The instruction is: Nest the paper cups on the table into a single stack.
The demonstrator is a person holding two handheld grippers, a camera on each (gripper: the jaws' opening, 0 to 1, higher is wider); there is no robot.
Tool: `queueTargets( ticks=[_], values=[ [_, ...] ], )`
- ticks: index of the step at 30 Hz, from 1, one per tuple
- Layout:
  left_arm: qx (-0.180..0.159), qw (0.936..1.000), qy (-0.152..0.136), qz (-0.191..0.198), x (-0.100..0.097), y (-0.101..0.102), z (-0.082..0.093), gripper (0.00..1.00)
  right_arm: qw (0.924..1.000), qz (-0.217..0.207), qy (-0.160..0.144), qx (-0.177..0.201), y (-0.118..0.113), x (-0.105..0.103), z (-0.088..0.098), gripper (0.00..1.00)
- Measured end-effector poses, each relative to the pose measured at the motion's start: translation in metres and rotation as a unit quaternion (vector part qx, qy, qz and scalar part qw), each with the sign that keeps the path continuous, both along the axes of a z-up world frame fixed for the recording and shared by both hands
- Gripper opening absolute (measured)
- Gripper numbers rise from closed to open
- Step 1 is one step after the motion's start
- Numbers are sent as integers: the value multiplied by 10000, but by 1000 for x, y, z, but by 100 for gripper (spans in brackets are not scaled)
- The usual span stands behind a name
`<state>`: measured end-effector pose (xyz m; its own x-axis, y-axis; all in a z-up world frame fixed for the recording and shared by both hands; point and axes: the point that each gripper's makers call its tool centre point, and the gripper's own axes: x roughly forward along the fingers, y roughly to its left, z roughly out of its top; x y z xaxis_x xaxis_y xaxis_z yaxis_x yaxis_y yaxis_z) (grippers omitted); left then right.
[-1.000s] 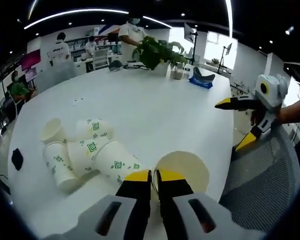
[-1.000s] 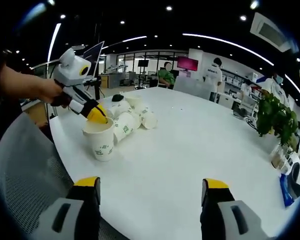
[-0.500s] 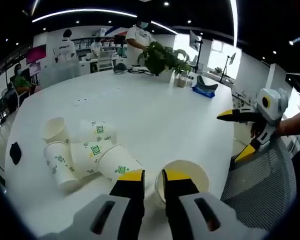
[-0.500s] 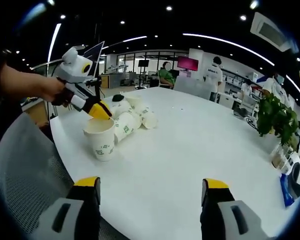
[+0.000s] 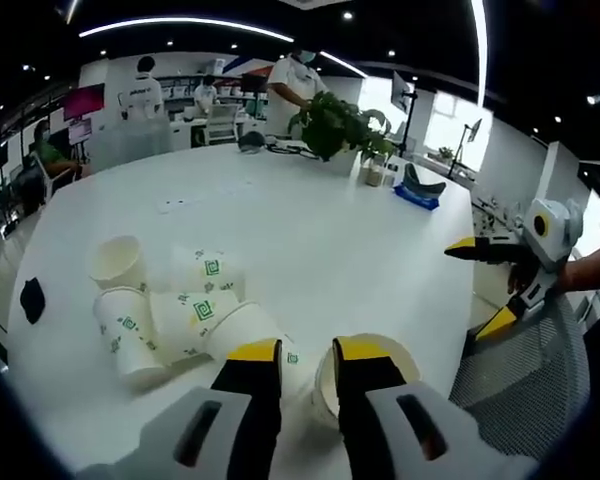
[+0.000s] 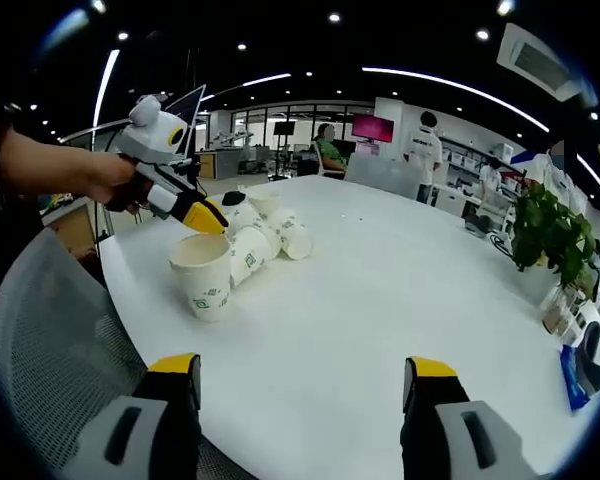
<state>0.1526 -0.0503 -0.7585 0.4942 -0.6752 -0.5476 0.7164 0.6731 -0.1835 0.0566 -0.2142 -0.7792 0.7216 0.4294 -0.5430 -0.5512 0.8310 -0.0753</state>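
Above the upright paper cup (image 6: 204,279), left gripper (image 6: 208,216) slightly parted, right gripper (image 6: 298,385) wide apart.

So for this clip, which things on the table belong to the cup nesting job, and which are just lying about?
Job:
- upright paper cup
- tipped paper cups
- left gripper, just above the upright cup
- right gripper, open

Lying about:
- potted plant
- blue item
- small black object
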Motion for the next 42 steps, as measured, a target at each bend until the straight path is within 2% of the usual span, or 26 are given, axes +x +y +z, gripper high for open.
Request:
queueTargets(
  ticks=[4, 8, 10, 14, 17, 18, 19, 22, 33, 37, 42],
  values=[
    [-34, 9998, 10, 178, 5, 2, 2, 23, 10000, -13, -6, 11, 1, 0, 1, 84],
    [116, 9989, 97, 450, 13, 5, 0, 35, 10000, -26, -15, 24, 0, 0, 1, 84],
    [189, 9982, 156, 546, 16, 8, -2, 36, 10000, -35, -21, 33, 0, 0, 2, 84],
    [105, 9953, 408, 874, 23, 14, -5, 38, 10000, -34, -26, 39, 1, 0, 3, 84],
    [21, 9888, 821, 1243, 33, 21, -14, 41, 10000, -40, -26, 45, 1, 0, 3, 84],
    [18, 9882, 870, 1263, 33, 21, -15, 42, 10000, -41, -27, 50, 0, 0, 3, 84],
    [-17, 9849, 1064, 1367, 29, 22, -18, 43, 10000, -40, -27, 53, 1, 0, 3, 84],
    [-157, 9803, 1288, 1490, 32, 19, -23, 45, 10000, -35, -33, 69, 1, 1, 3, 84],
    [-175, 9695, 1733, 1727, 44, 15, -49, 50, 9999, -53, -54, 123, 1, 1, 5, 84],
    [-231, 9647, 1893, 1817, 40, 15, -47, 49, 9999, -57, -62, 137, 1, 1, 6, 84],
    [-217, 9598, 2061, 1893, 42, 15, -56, 48, 9999, -72, -62, 135, 0, 1, 5, 84]
  ],
)
